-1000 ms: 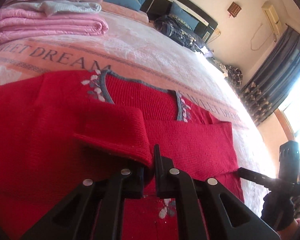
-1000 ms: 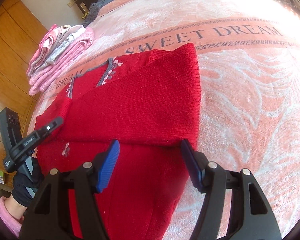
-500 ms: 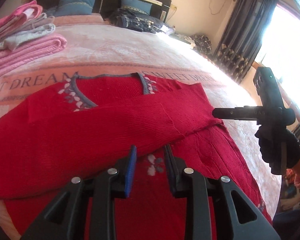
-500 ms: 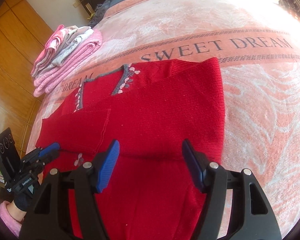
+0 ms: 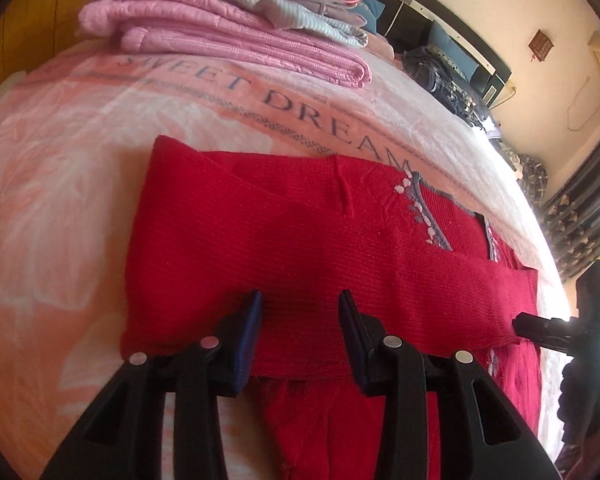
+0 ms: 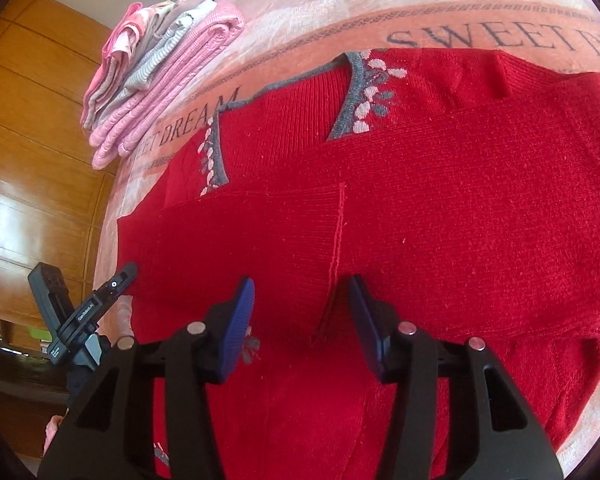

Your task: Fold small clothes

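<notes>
One pink plush "SWEET DREAM" bedspread [image 5: 80,168]. One red knit sweater with grey floral neckline [image 6: 440,208] flat on it, both sleeves folded across chest. One stack of folded pink and grey clothes [image 5: 236,28] beyond. Two grippers — left gripper [image 5: 300,320] now wider than half second ago, right gripper [image 6: 300,316] narrower; both hold nothing.

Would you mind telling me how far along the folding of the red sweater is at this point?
Done: both sleeves lie folded across the chest of the red sweater, and a stack of folded clothes sits on the bed. In hand: nothing is gripped; the left tongs and right tongs are both open over the knit. Left: the lower body still lies unfolded toward the cameras, so the bottom likely needs folding up before stacking.
</notes>
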The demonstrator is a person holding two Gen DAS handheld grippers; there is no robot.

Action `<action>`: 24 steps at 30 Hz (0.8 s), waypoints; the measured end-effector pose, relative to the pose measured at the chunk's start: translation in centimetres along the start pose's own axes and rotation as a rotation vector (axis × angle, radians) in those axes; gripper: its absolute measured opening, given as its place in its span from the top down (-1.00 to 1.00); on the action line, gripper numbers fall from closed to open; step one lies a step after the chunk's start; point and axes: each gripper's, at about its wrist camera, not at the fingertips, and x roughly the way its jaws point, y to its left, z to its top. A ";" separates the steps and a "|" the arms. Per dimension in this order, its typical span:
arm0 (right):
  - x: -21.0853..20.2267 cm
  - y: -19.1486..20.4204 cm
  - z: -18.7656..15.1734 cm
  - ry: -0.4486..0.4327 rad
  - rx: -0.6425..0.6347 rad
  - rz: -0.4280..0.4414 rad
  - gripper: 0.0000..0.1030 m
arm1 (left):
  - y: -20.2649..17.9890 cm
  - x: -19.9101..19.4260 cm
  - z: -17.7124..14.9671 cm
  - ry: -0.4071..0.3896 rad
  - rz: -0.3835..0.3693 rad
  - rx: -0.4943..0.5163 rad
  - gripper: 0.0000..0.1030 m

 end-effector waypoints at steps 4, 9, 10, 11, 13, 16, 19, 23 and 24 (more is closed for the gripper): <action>0.6 0.4 0.5 -0.016 -0.001 0.001 0.66 | -0.3 -1.8 0.4 -0.091 0.017 0.026 0.21; 0.2 0.9 0.4 -0.043 -0.034 0.019 0.91 | -0.1 -2.8 1.2 -0.148 0.054 0.004 0.16; -0.6 1.1 0.5 -0.066 -0.048 0.024 0.92 | 0.0 -3.0 1.4 -0.160 0.060 -0.002 0.16; -1.5 1.2 0.7 -0.089 -0.062 0.027 0.92 | 0.0 -3.2 1.7 -0.168 0.067 -0.006 0.16; -3.8 1.3 1.2 -0.142 -0.083 0.017 0.92 | -0.1 -3.4 2.0 -0.183 0.068 -0.008 0.16; -7.4 0.7 1.6 -0.210 -0.107 0.003 0.92 | -0.7 -3.3 2.1 -0.189 0.070 0.004 0.16; -10.2 -1.2 1.7 -0.253 -0.094 -0.020 0.92 | -1.6 -2.6 1.9 -0.178 0.070 0.028 0.16; -12.0 -4.9 1.6 -0.277 -0.029 -0.050 0.92 | -3.2 -1.3 1.3 -0.147 0.071 0.066 0.16; -11.9 -5.8 1.6 -0.274 -0.011 -0.054 0.92 | -3.7 -0.8 1.2 -0.132 0.081 0.082 0.16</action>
